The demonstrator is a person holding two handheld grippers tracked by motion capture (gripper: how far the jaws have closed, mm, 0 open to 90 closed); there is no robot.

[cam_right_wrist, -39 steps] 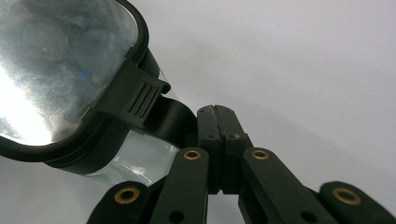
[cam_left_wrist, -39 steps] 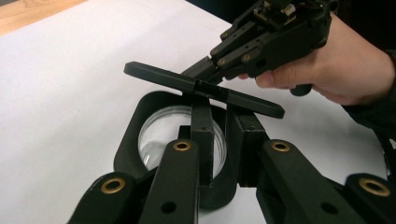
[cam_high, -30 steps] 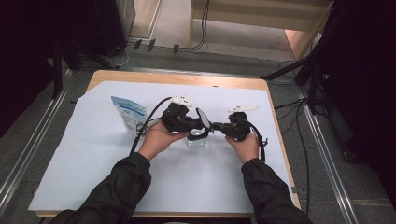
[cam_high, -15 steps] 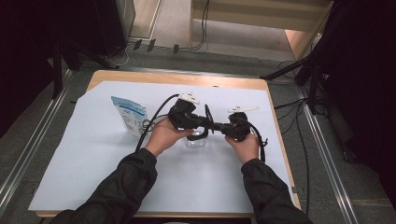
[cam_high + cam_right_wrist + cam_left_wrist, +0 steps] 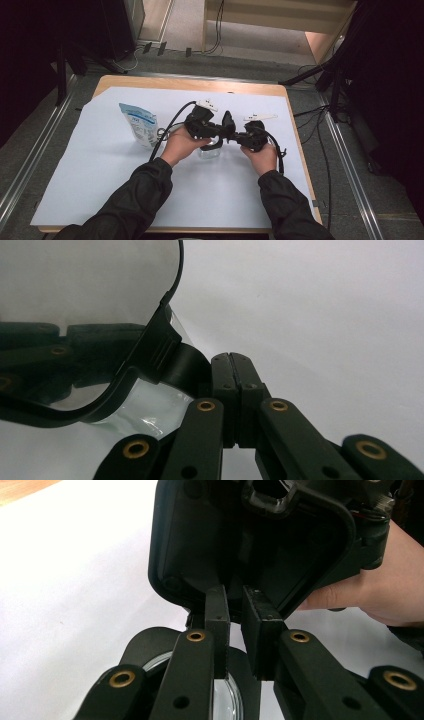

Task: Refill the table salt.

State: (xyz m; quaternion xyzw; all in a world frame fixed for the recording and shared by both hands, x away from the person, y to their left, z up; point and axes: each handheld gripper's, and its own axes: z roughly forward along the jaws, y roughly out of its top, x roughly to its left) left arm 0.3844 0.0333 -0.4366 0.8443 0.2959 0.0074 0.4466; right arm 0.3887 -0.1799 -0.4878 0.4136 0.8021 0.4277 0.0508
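Both tongs meet over the middle of the counter (image 5: 100,200), which is spread with white paper. Between them sits a clear glass jar (image 5: 209,150) with a black-rimmed hinged lid. The right tongs (image 5: 231,356) are pressed fully together beside the lid's black hinge, gripping nothing I can make out. The left tongs (image 5: 234,592) stand slightly apart above the jar, nothing between them. A blue-and-white pouch (image 5: 140,124) stands well to the left.
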